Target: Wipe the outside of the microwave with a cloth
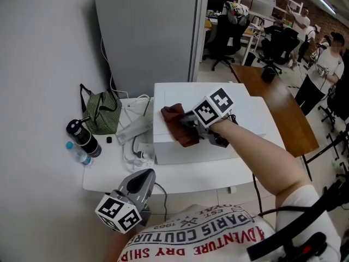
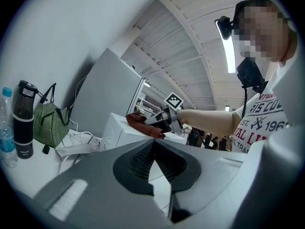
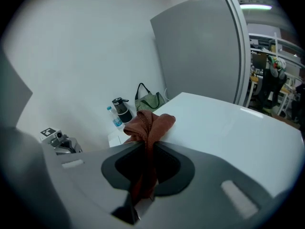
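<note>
My right gripper (image 3: 143, 149) held the brown cloth (image 3: 150, 123) tight in its fingers (image 3: 183, 173), pressed on the microwave (image 3: 228, 128) top for wiping. The left gripper (image 2: 153, 144) hung low, fingers closed on nothing, out of the way.

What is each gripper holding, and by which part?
The right gripper pinches a bunched fold of the brown cloth on the microwave top. The left gripper is shut, empty.

White wall (image 1: 32, 48), grey panel (image 1: 147, 31), wooden table (image 1: 289, 113), black office chairs (image 1: 223, 37), ceiling strip light (image 2: 229, 51).
</note>
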